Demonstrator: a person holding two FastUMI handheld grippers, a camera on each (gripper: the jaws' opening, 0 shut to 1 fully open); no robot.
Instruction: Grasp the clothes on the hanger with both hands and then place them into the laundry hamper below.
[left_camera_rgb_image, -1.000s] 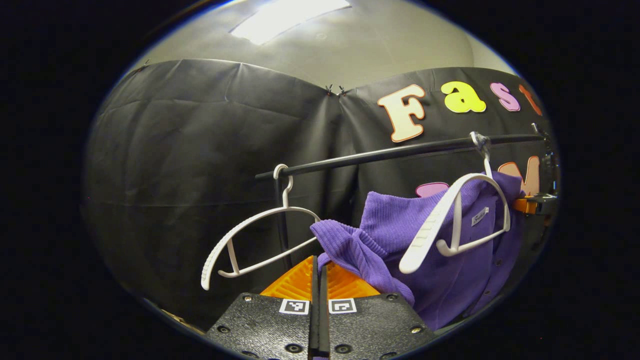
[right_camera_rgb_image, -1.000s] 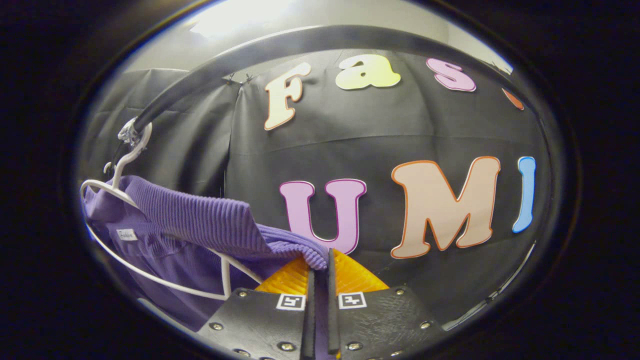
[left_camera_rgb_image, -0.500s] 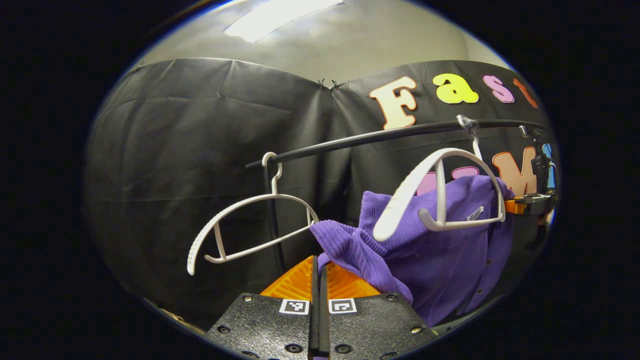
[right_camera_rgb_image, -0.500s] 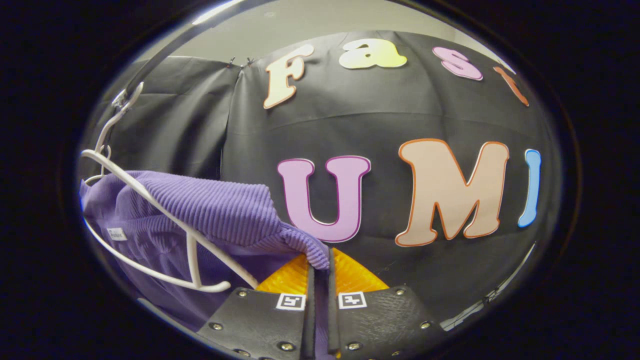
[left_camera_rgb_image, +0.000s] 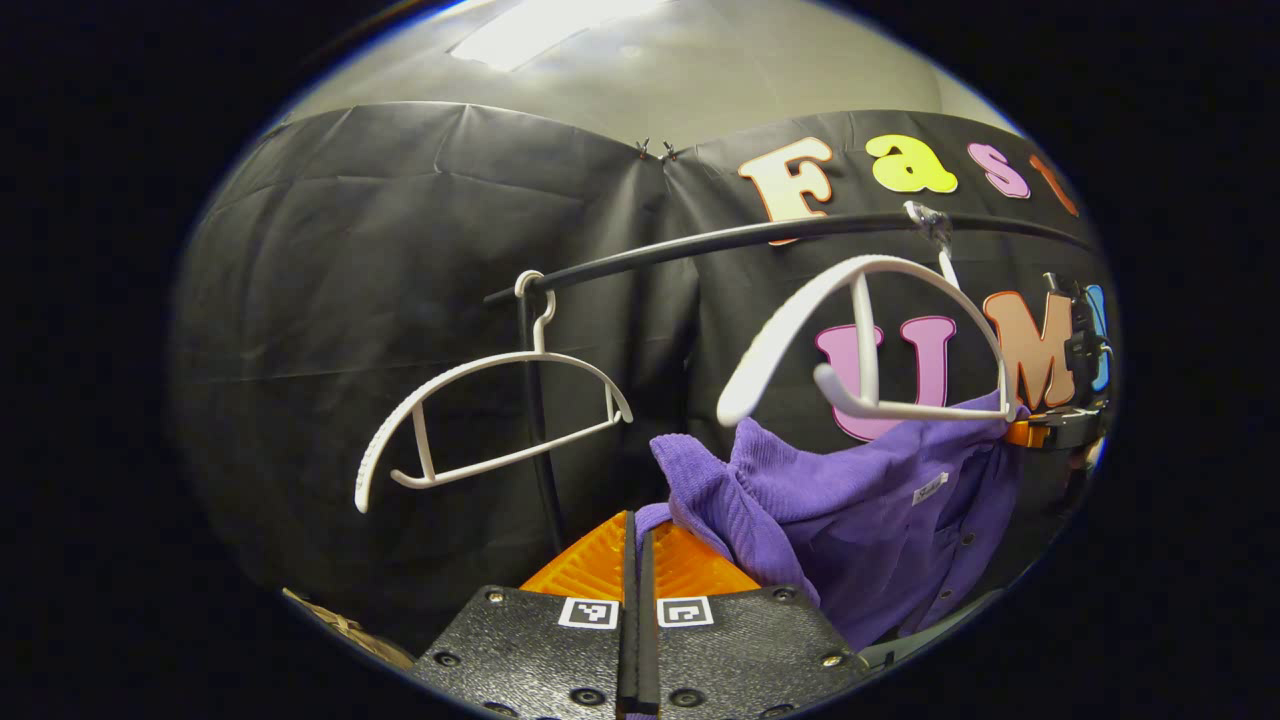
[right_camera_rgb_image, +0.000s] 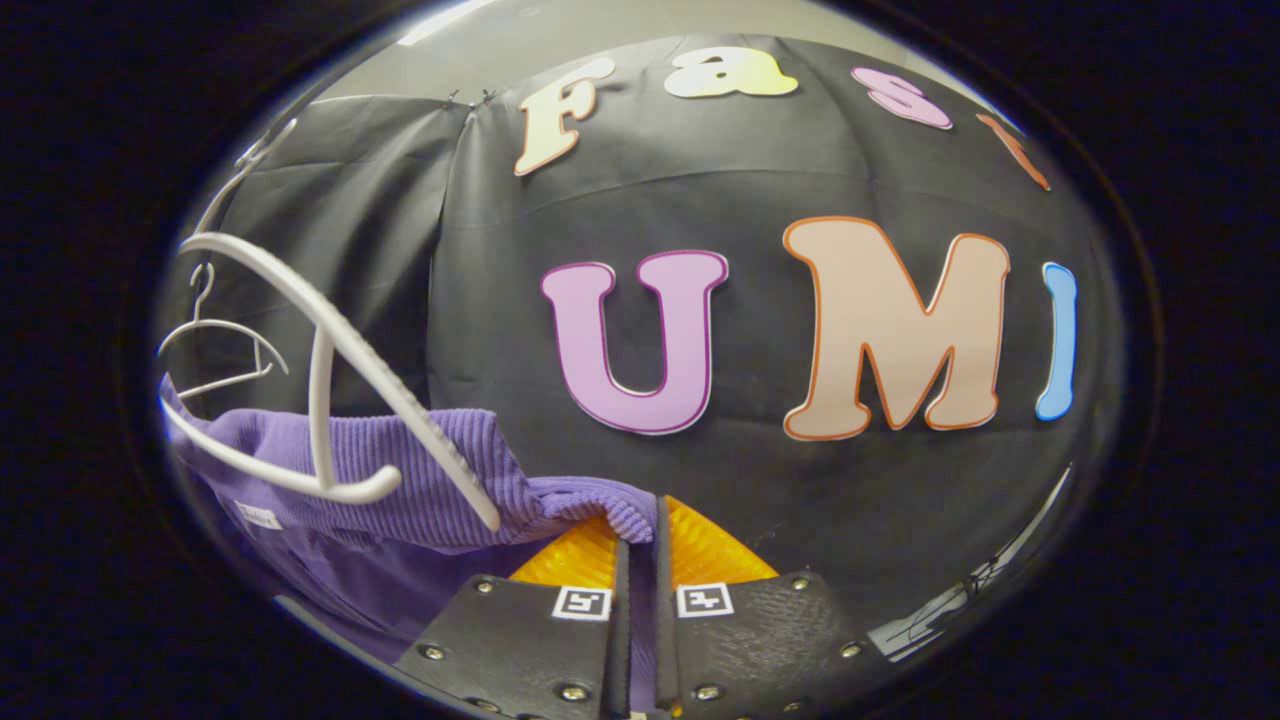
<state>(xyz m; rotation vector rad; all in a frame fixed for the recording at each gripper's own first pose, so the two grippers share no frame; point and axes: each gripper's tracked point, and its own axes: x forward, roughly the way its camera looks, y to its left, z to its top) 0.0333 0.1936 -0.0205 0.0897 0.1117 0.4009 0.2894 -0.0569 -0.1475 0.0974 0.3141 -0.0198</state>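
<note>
garment off the hanger now: over the last second you have pulled the purple cardigan (left_camera_rgb_image: 880, 520) down, and where its shoulders draped over the near white hanger (left_camera_rgb_image: 860, 340) before, that hanger now hangs bare on the black rail (left_camera_rgb_image: 760, 235) with the knit stretched just under its lower bar. in the right claw view the same hanger (right_camera_rgb_image: 330, 370) sits above and in front of the fabric, no longer threaded through it. i judge the lift-off step is done, and what is left is carrying the cardigan down to the hamper, which these views don't reach.

your left claw (left_camera_rgb_image: 637, 610) is clenched with a fold of purple knit pinched between its fingers, and your right claw (right_camera_rgb_image: 637, 600) is likewise clenched on a ribbed edge of the cardigan (right_camera_rgb_image: 420, 480). the cardigan hangs slung between the two claws, below the rail and in mid-air, resting on nothing.

it is a soft ribbed knit, purple all over, with a small white label near the collar and a row of dark buttons down the front edge. it sags and bunches near each grip, so expect loose ends to trail as you lower it. a second white hanger (left_camera_rgb_image: 490, 420), also bare, hangs at the rail's left end, well apart from the cloth
</note>
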